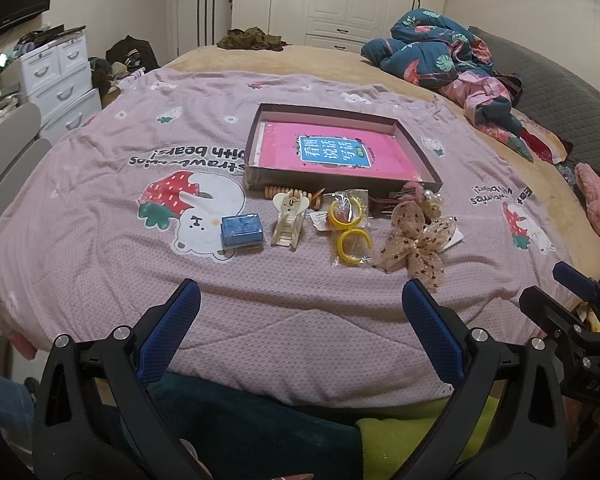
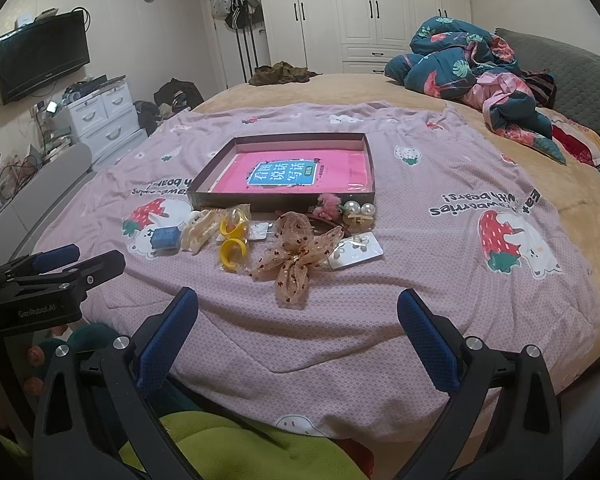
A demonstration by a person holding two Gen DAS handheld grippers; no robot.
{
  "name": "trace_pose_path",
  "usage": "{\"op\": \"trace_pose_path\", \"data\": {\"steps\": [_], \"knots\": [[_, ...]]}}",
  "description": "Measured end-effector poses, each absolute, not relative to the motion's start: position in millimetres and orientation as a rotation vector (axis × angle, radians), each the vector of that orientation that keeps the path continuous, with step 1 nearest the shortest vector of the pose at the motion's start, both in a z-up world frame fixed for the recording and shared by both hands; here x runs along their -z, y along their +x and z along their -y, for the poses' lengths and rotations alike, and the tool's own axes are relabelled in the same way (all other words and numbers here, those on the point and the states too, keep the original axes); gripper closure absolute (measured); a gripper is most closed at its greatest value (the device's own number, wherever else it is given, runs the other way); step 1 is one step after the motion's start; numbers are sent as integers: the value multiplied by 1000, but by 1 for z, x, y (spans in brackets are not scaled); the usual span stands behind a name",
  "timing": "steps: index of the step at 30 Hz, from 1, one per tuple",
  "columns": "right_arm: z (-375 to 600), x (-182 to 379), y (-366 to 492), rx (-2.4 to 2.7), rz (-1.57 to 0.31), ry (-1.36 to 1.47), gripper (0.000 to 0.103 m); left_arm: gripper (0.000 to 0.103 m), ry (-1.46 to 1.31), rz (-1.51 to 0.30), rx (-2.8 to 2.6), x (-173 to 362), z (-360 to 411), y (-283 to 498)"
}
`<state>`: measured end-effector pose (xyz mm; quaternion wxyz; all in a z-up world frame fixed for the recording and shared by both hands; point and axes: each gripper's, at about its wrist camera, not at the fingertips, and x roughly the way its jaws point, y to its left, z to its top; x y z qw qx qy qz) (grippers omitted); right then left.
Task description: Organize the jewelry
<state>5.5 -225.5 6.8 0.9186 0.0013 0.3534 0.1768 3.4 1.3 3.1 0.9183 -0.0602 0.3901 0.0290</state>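
Note:
A shallow dark box [image 1: 342, 176] [image 2: 236, 144] with a pink book inside lies on the pink bedspread. In front of it sits a row of accessories: a small blue box [image 1: 242, 232] [image 2: 165, 239], a cream hair claw [image 1: 287, 220] [image 2: 198, 232], yellow hoop earrings in a clear bag [image 1: 350, 232] [image 2: 232, 246], a beige dotted bow [image 1: 416, 242] [image 2: 296, 258], a wooden bead bracelet [image 1: 288, 193], a pearl clip [image 2: 358, 212] and an earring card [image 2: 356, 254]. My left gripper [image 1: 300, 292] is open, short of the row. My right gripper [image 2: 298, 300] is open too, just short of the bow.
A crumpled floral quilt [image 1: 440, 52] [image 2: 472, 68] lies at the far right of the bed. White drawers [image 1: 60, 76] [image 2: 104, 120] and a chair back [image 1: 8, 148] stand off the left edge. Green and teal cloth [image 2: 228, 440] lies under the grippers.

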Motion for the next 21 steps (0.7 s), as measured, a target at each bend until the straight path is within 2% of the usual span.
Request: {"op": "trace_pose_path", "data": {"steps": [21], "knots": [[231,-7,8,-361,-725,16,4,9,-122,-800,-54,-7,10,1]]}}
